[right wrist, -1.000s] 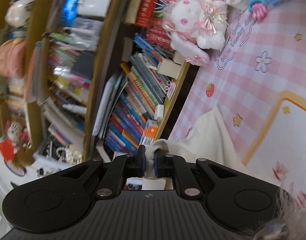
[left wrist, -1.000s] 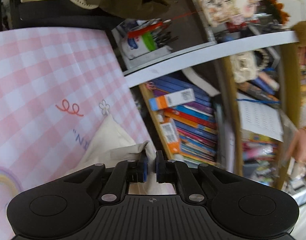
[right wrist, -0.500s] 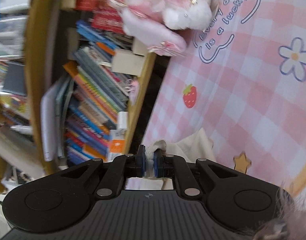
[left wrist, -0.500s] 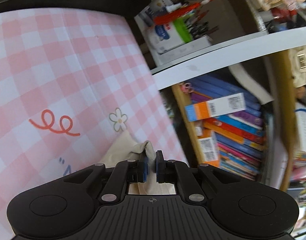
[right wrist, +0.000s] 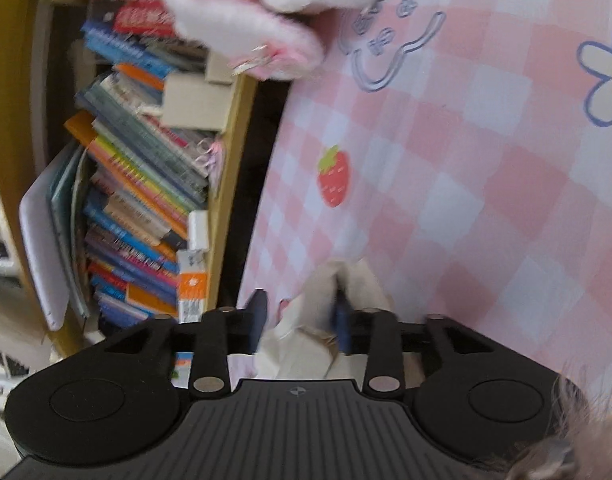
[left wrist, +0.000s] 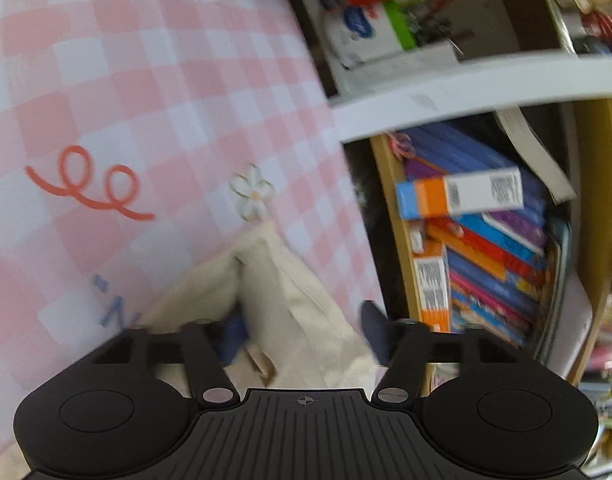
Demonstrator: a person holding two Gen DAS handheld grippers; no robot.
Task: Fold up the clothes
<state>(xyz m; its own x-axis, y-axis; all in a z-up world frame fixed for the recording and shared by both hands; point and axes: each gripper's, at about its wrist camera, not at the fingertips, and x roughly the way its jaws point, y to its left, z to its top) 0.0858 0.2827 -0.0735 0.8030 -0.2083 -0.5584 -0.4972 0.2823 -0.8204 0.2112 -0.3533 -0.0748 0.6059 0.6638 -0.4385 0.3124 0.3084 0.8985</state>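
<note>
In my left wrist view, a pink-and-white checked cloth (left wrist: 146, 120) fills the left and centre of the frame, printed with a red curl at mid left and a small white flower near the centre. The cream garment (left wrist: 282, 292) lies on it at lower centre, a folded corner pointing up toward the flower. My left gripper (left wrist: 306, 330) sits at the bottom edge with its jaws opening, already wide; the garment lies between the blue pads but neither pad presses on it, so I hold nothing there. To the right, a white shelf edge (left wrist: 465, 96) runs across the upper right, with a stack of coloured books (left wrist: 493, 256) below it in a wooden bookcase. In my right wrist view, the bookcase (right wrist: 230, 184) takes the left side, full of leaning books (right wrist: 138, 200). A pink and white plush toy (right wrist: 266, 12) is at top centre, blurred. The checked cloth (right wrist: 465, 180) covers the right half, with a strawberry print at centre and a blue-outlined flower at the right edge. My right gripper (right wrist: 300, 320) is at bottom centre, jaws opening to a moderate gap; a bunched edge of the cream garment (right wrist: 345, 284) stands between the pads, leaning against the right one, the left pad clear of it.
</note>
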